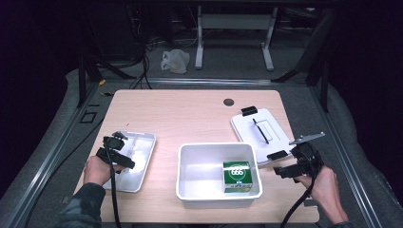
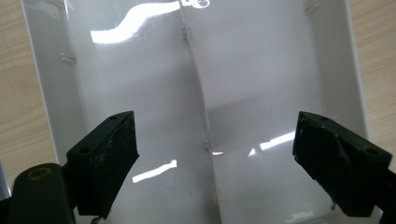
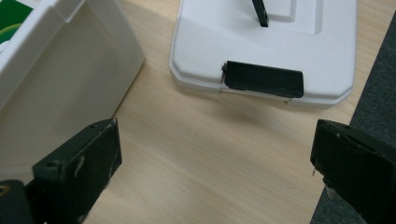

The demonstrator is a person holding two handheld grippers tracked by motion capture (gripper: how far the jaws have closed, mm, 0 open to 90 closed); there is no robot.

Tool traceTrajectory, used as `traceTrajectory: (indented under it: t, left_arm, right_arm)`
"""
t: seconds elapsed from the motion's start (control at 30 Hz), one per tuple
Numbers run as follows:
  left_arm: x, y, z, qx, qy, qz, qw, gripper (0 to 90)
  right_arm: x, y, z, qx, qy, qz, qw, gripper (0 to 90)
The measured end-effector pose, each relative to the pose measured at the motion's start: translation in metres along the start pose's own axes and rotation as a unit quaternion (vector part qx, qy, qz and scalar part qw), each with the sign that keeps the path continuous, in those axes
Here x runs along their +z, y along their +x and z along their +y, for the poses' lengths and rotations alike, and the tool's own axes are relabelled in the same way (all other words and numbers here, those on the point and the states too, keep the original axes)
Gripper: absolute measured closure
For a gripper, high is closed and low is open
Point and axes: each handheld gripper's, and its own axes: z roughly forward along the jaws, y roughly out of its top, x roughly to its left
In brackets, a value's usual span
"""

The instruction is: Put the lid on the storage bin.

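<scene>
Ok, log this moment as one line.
left gripper: open, over tray | right gripper: open, near lid | green box: in bin

The table (image 1: 190,118) was pale wood-grain. The tray (image 1: 142,161), the bin (image 1: 183,175) and the lid (image 1: 247,128) were white; the lid carried black clips and a black handle. The box (image 1: 236,175) in the bin was green with white markings. Both grippers (image 1: 116,152) (image 1: 297,166) were black.
</scene>
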Motion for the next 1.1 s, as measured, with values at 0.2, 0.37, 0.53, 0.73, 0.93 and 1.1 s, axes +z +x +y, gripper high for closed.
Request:
traceTrajectory:
  t: [0.2,0.37,0.53,0.73,0.93,1.1]
  left_arm:
    - [0.013,0.007,0.009,-0.006,0.017,-0.007,0.9998,30.9]
    - [0.017,0.006,0.015,-0.009,0.023,-0.011,0.9996,48.6]
    - [0.018,0.002,0.019,-0.008,0.024,-0.006,0.9997,65.5]
    - [0.023,0.000,0.019,-0.008,0.036,0.008,0.9993,79.2]
    - [0.023,-0.001,0.017,-0.010,0.036,0.019,0.9991,85.4]
    - [0.022,-0.001,0.016,-0.005,0.035,0.023,0.9991,88.5]
  right_arm:
    - [0.002,0.003,0.001,-0.005,0.010,-0.003,0.9999,1.9]
    - [0.003,0.006,0.001,-0.008,0.018,-0.002,0.9998,2.0]
    - [0.003,0.003,-0.002,-0.005,0.023,-0.003,0.9997,2.3]
    - [0.002,0.002,-0.004,-0.002,0.026,-0.006,0.9997,2.4]
    - [0.003,0.004,-0.003,-0.007,0.027,-0.009,0.9996,2.7]
    - [0.003,0.004,-0.003,-0.008,0.027,-0.010,0.9996,2.9]
